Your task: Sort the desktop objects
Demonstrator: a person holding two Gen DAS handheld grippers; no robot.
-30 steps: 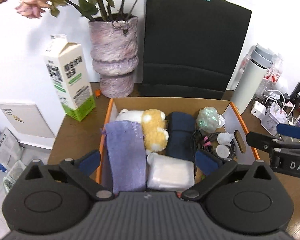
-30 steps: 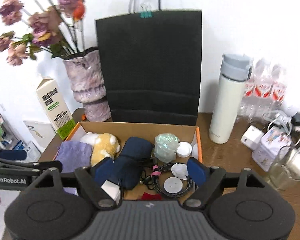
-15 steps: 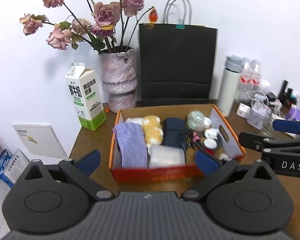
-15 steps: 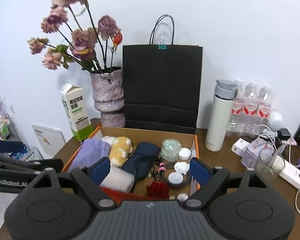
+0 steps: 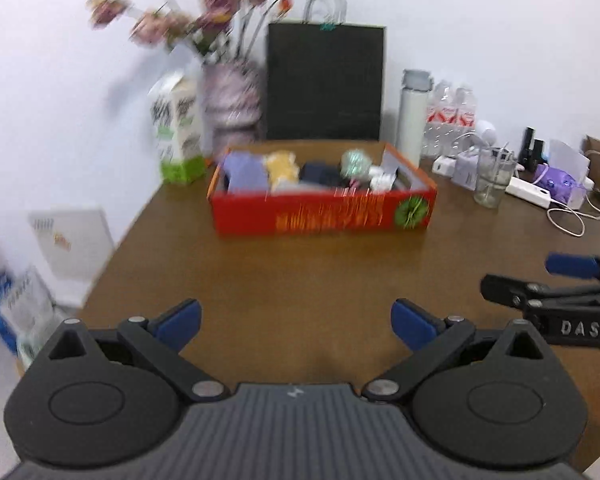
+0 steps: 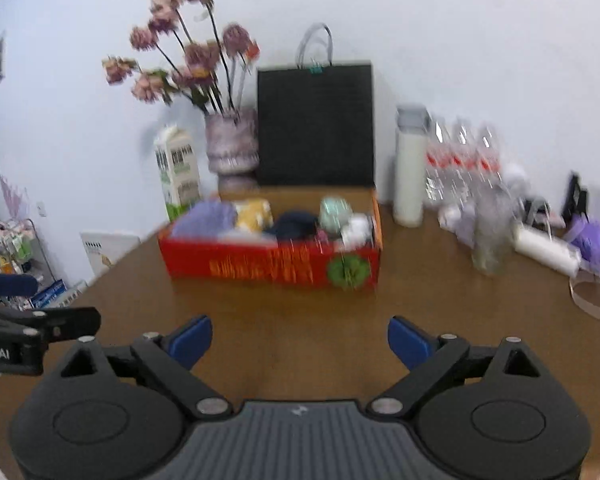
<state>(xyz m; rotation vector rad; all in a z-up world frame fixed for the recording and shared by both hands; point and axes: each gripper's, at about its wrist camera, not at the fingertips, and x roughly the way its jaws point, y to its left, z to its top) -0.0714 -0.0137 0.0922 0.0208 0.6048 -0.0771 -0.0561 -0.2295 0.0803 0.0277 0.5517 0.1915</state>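
One box: a red cardboard box [image 5: 324, 210], open at the top, stands toward the back of the tabletop [image 5: 300, 280], well apart from both grippers.
Box contents: blurred; one purple cloth [image 5: 246, 170] at the left end, one yellow plush [image 5: 283, 165] next to it, one dark blue bundle [image 5: 320, 172] in the middle, one pale green wad [image 5: 354, 161] and some small white pieces toward the right end.
Two grippers: the left gripper [image 5: 296, 320] is spread wide with nothing between its blue pads, over bare wood near the front edge; the right gripper [image 6: 300, 340] is opening, also with nothing between its pads.
Between grippers and box: only bare tabletop; nothing stands in the way.
Back left corner: one milk carton [image 5: 178, 132] and one vase [image 5: 230, 100] of faded pink flowers, just behind the box's left end.
Back edge: one black paper bag [image 5: 326, 82] upright against the wall, directly behind the box.
Right of the box: one white flask [image 5: 412, 116], then a pack of three water bottles [image 6: 464, 164].
Right edge: one clear glass [image 5: 492, 180], one white power strip [image 5: 534, 196] with cables, one purple item; the rest is too blurred to tell.
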